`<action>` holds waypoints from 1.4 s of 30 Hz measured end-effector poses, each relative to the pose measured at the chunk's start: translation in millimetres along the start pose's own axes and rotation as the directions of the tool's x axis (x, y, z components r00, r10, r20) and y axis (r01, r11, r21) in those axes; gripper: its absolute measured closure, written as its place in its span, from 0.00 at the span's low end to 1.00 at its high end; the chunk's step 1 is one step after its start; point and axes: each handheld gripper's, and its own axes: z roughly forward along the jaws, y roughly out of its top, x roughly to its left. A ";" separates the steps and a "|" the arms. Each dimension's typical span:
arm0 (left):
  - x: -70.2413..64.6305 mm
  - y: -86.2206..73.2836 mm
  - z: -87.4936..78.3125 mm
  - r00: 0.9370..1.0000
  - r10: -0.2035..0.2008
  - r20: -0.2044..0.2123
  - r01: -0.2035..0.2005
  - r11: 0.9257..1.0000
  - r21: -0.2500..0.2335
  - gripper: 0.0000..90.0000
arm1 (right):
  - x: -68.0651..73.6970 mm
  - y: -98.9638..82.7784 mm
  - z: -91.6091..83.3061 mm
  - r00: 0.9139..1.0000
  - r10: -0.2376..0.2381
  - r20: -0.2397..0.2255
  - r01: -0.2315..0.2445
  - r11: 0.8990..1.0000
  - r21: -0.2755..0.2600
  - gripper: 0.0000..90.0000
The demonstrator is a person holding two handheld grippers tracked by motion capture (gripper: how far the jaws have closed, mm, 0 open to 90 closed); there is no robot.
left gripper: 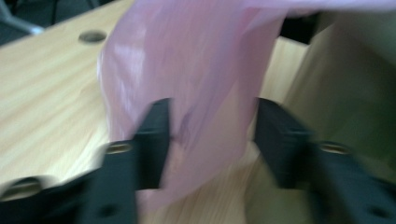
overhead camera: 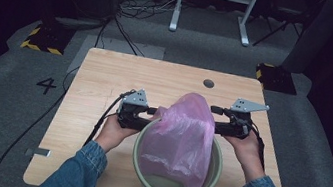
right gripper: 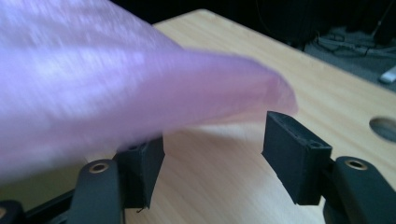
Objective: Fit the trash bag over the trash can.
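A thin pink plastic bag [overhead camera: 183,136] billows up out of a grey-green round bin [overhead camera: 215,174] near the table's front edge. At the bag's left side is my left gripper [overhead camera: 156,114], level with the bin's rim. In the left gripper view its jaws [left gripper: 212,140] stand apart with the bag's film [left gripper: 196,79] hanging between them, brushing one pad but not pinched. My right gripper [overhead camera: 213,118] is at the bag's right side. In the right gripper view it is open [right gripper: 212,154], and the bag's edge [right gripper: 140,88] floats just above its jaws.
The wooden table [overhead camera: 106,79] has a round cable hole [overhead camera: 208,83] at the back right. The bin's wall [left gripper: 345,84] stands close to the left gripper. On the floor behind are cables [overhead camera: 132,9], a white desk frame [overhead camera: 213,10] and striped floor bases [overhead camera: 41,41].
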 end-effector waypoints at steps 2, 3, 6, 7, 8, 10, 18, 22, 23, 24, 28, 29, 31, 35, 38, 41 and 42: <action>-0.3 4.0 -2.5 1.000 0.003 0.015 -0.003 1.000 -0.004 0.74 | 1.5 3.4 -1.8 1.000 -0.005 -0.001 0.005 1.000 -0.010 0.46; -1.5 7.5 -4.7 1.000 0.013 0.015 -0.013 1.000 -0.004 0.78 | 2.8 6.6 -3.6 1.000 -0.014 -0.001 0.014 1.000 -0.020 0.48; -7.1 15.7 -11.6 0.999 0.044 0.000 -0.044 0.999 -0.019 0.85 | 8.3 15.0 -11.3 0.999 -0.035 -0.001 0.035 0.998 -0.045 0.54; -8.6 18.1 -14.5 0.999 0.052 0.002 -0.052 0.998 -0.026 0.85 | 10.6 17.1 -14.4 0.999 -0.042 -0.001 0.042 0.997 -0.058 0.54; -10.5 20.4 -17.7 0.998 0.058 0.004 -0.058 0.998 -0.038 0.87 | 13.1 19.2 -17.8 0.999 -0.047 0.001 0.047 0.996 -0.069 0.56; -15.1 24.7 -24.3 0.997 0.072 0.007 -0.072 0.996 -0.060 0.90 | 18.7 23.1 -25.0 0.998 -0.060 -0.009 0.059 0.994 -0.090 0.60; -39.5 33.3 -49.1 0.988 0.149 0.037 -0.144 0.983 -0.111 0.94 | 53.5 30.5 -53.9 0.986 -0.155 -0.068 0.145 0.981 -0.131 0.70; -54.8 30.7 -56.5 0.979 0.198 0.055 -0.192 0.977 -0.095 0.94 | 69.2 24.8 -65.6 0.979 -0.174 -0.105 0.161 0.979 -0.121 0.74; -58.1 29.1 -58.1 0.977 0.202 0.060 -0.197 0.976 -0.089 0.94 | 72.6 23.0 -68.3 0.977 -0.178 -0.114 0.164 0.979 -0.121 0.74; -60.7 27.1 -59.8 0.976 0.205 0.069 -0.199 0.976 -0.087 0.94 | 76.0 20.9 -70.7 0.976 -0.179 -0.125 0.165 0.979 -0.117 0.75; -69.6 16.8 -68.5 0.976 0.199 0.091 -0.191 0.978 -0.084 0.94 | 87.6 9.5 -77.5 0.969 -0.176 -0.171 0.167 0.984 -0.063 0.78; -71.3 14.5 -71.0 0.976 0.196 0.098 -0.188 0.979 -0.083 0.94 | 90.3 6.5 -80.2 0.966 -0.179 -0.188 0.173 0.984 -0.046 0.79; -73.9 10.4 -74.8 0.976 0.193 0.101 -0.186 0.979 -0.081 0.94 | 95.7 1.0 -86.0 0.957 -0.173 -0.231 0.171 0.985 -0.027 0.80; -74.8 5.2 -77.4 0.978 0.185 0.096 -0.178 0.982 -0.068 0.94 | 103.3 -7.8 -95.4 0.941 -0.143 -0.307 0.144 0.989 -0.020 0.80; -75.7 7.1 -76.7 0.977 0.192 0.091 -0.187 0.980 -0.065 0.94 | 105.1 -6.5 -97.4 0.948 -0.154 -0.278 0.156 0.988 -0.015 0.74; -78.9 12.1 -73.2 0.972 0.215 0.099 -0.210 0.976 -0.058 0.94 | 101.7 -0.8 -99.8 0.964 -0.138 -0.225 0.136 0.990 -0.025 0.68; -80.4 13.5 -71.6 0.970 0.223 0.100 -0.219 0.974 -0.054 0.94 | 99.5 1.8 -101.0 0.970 -0.136 -0.201 0.132 0.991 -0.029 0.65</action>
